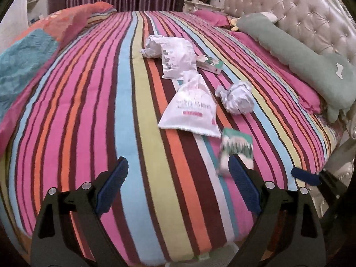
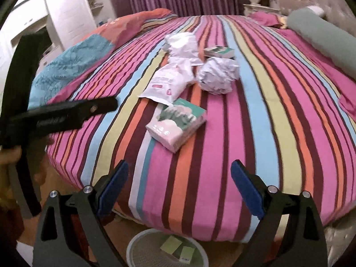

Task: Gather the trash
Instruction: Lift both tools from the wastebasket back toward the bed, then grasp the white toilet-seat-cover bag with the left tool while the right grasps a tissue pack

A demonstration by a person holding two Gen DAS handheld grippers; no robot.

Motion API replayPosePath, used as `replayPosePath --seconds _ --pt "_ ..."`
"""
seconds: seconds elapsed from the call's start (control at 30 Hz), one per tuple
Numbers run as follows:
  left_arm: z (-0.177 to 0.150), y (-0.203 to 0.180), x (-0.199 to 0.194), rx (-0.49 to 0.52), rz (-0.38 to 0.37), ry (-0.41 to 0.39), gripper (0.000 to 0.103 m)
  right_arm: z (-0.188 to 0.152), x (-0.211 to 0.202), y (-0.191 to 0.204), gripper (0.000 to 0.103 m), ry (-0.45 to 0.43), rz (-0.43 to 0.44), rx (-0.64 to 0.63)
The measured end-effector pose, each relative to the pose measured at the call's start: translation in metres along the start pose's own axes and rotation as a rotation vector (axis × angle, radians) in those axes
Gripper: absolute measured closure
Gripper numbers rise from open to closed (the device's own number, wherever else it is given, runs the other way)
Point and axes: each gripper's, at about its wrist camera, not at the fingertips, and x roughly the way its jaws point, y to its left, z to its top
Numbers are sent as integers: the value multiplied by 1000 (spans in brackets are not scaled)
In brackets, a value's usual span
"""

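Trash lies on the striped bed (image 1: 89, 111): a green tissue pack (image 1: 237, 146) nearest, a white plastic bag (image 1: 191, 113), a crumpled paper ball (image 1: 239, 98), a second white wrapper (image 1: 175, 57), a small green box (image 1: 210, 63). The right wrist view shows the tissue pack (image 2: 176, 124), bag (image 2: 166, 82), paper ball (image 2: 217, 75) and box (image 2: 219, 52). My left gripper (image 1: 178, 182) is open, low over the bed's near edge, the pack by its right finger. My right gripper (image 2: 179, 187) is open and empty above the bed edge. A white bin (image 2: 142, 247) below holds green boxes.
A green bolster pillow (image 1: 296, 57) and tufted headboard (image 1: 300, 6) line the right side. A folded blue and orange quilt (image 1: 29, 53) lies at the left. White cabinets (image 2: 66, 11) stand at the far left. My left gripper's body (image 2: 60, 115) shows at the left of the right wrist view.
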Motion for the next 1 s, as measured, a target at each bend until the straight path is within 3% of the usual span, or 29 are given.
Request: replayPosePath --seconds 0.27,0.47,0.63,1.0 --pt "40 -3 39 41 -27 44 14 23 28 0 15 39 37 -44" --pt "56 -16 65 110 -39 82 14 29 47 -4 15 65 53 -56" --pt "65 -19 81 100 -59 100 14 34 58 -9 15 68 58 -54" --pt "74 -24 116 99 6 138 14 35 67 -2 15 65 58 -101"
